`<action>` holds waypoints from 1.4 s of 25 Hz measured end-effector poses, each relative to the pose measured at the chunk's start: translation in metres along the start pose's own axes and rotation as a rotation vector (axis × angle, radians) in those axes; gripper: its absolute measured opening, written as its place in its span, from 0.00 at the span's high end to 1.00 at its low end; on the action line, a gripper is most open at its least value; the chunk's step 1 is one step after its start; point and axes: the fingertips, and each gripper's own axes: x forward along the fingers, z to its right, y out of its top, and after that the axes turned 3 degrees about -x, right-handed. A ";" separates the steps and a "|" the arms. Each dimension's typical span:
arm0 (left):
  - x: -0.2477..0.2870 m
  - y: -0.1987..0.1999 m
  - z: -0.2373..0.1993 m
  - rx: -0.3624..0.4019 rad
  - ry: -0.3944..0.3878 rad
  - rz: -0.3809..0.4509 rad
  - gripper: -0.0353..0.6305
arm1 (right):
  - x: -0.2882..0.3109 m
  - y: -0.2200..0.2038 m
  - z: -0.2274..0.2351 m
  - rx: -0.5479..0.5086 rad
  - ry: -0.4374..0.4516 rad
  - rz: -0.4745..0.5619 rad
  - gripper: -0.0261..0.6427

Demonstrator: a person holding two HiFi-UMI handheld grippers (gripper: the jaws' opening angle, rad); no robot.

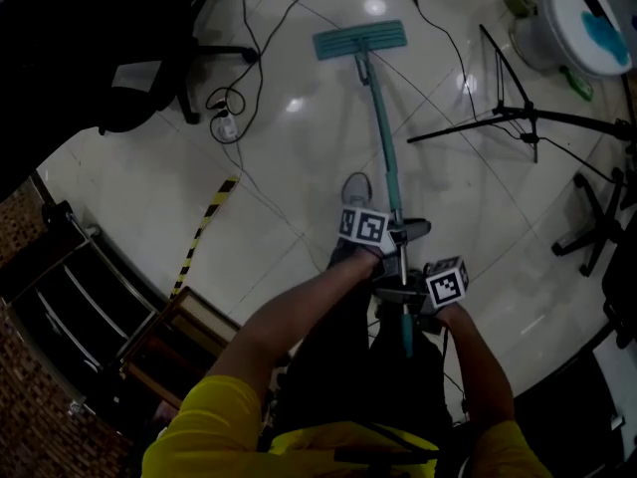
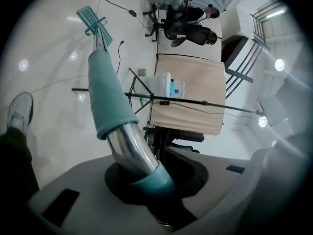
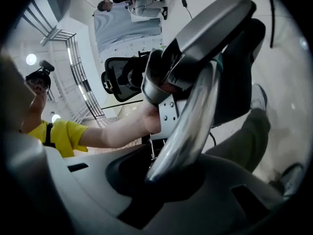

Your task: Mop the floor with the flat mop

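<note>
right gripper (image 1: 402,292), left gripper (image 1: 396,235) around obscured mop handle (image 1: 383,137)

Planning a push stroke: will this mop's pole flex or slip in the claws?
Probably stiff: the pole runs straight to the mop head. Its bare metal looks slick, so it might twist in the left claw. The mop head likely glides on the glossy floor.
</note>
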 end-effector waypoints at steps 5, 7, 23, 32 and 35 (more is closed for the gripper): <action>0.002 -0.149 0.030 -0.102 0.057 -0.081 0.79 | -0.011 -0.127 -0.050 0.135 -0.010 0.011 0.83; 0.001 -0.179 0.027 -0.126 0.080 -0.103 0.79 | -0.012 -0.152 -0.055 0.143 -0.018 -0.001 0.83; 0.011 0.127 -0.010 0.035 -0.105 -0.020 0.78 | -0.003 0.124 0.051 -0.093 -0.001 0.056 0.85; 0.014 -0.003 0.010 0.001 -0.091 0.003 0.77 | -0.016 -0.005 -0.002 0.030 0.045 0.037 0.84; 0.023 -0.094 0.027 -0.055 -0.069 -0.026 0.76 | -0.034 -0.089 -0.026 0.068 0.004 -0.009 0.83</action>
